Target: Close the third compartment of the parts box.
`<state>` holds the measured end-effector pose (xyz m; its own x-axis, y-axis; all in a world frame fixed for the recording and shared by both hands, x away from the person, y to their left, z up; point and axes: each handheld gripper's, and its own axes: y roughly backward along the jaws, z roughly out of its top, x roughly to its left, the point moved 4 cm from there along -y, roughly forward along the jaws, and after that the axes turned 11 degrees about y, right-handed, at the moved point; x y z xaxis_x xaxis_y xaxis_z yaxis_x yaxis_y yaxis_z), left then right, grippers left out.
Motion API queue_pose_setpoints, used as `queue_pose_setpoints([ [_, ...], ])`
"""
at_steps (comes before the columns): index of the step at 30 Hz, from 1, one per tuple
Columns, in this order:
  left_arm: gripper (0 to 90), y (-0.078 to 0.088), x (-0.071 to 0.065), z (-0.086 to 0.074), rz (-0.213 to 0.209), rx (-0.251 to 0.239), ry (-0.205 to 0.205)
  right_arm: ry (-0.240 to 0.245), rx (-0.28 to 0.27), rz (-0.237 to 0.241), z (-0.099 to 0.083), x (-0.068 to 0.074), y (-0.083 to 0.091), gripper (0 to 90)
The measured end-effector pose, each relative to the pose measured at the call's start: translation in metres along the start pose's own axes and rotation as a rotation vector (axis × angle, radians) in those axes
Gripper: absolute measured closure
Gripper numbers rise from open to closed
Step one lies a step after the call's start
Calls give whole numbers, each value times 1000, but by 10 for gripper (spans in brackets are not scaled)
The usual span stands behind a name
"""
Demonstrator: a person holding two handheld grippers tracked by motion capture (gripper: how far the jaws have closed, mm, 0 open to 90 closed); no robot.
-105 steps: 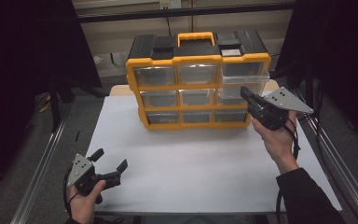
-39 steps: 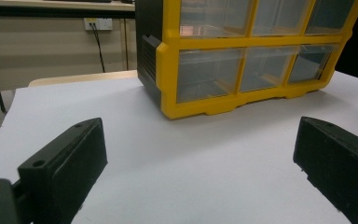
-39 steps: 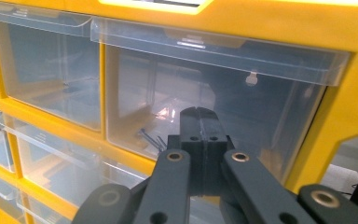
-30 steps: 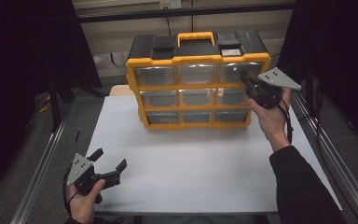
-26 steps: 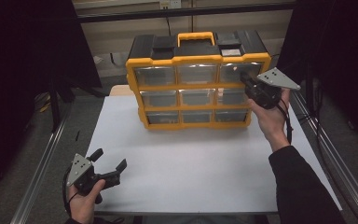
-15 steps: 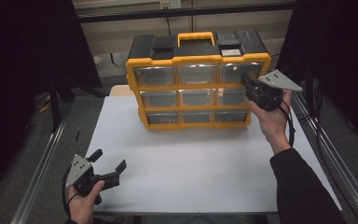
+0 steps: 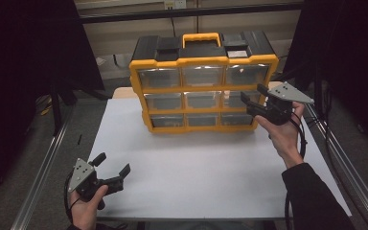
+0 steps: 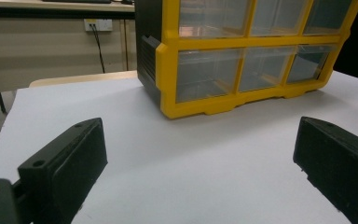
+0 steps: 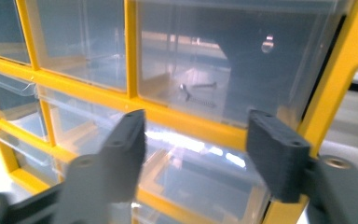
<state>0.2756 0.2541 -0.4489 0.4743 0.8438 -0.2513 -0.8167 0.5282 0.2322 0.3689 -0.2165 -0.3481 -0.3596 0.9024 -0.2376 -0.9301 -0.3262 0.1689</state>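
The right gripper point(image 7: 252, 102), jaws just opened and empty, faces the organizer's point(image 7: 203, 86) middle-right drawer point(image 9: 200, 186); its view reveals screws point(image 9: 196, 93) above. The left gripper point(image 7: 111, 165) rests wide near the table's point(image 7: 211, 163) front-left corner.

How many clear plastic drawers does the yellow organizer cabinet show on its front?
9, in a three-by-three grid on the yellow organizer cabinet: top row, middle row, bottom row, each with left, centre and right drawers. The right gripper partly covers the middle-right one.

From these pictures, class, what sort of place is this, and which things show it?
Probably a workshop or lab bench: a yellow parts organizer with clear drawers, loose screws inside one, and a white table with metal rails.
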Motion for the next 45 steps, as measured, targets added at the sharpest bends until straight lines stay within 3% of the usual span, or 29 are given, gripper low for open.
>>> queue_pose_setpoints([
  [5,26,-1,0,0,5,1,2,-35,18,34,-4,4,6,153],
  [10,26,-3,-1,0,-10,-6,14,-12,21,109,-11,13,15,53],
  [14,26,-2,-1,0,-2,1,1,-38,19,139,-19,16,21,59],
  [18,26,-3,-2,0,-8,-9,17,-41,27,128,-27,18,27,74],
  [19,26,-3,-1,0,-8,2,1,-39,32,128,-29,18,29,75],
  [24,26,-3,-1,0,-8,2,-1,-24,49,123,-39,22,37,81],
  [26,26,-4,-2,0,-9,-8,17,-26,50,124,-43,24,42,81],
  [28,26,-3,-1,0,-8,6,-4,-27,58,127,-47,25,46,81],
  [31,26,-3,-1,0,-9,3,-1,-46,67,142,-52,27,52,81],
  [36,26,-4,-2,0,0,4,-1,-29,63,144,-57,31,64,81],
  [45,26,-4,-2,0,-12,5,1,-19,110,133,-79,32,80,81],
])
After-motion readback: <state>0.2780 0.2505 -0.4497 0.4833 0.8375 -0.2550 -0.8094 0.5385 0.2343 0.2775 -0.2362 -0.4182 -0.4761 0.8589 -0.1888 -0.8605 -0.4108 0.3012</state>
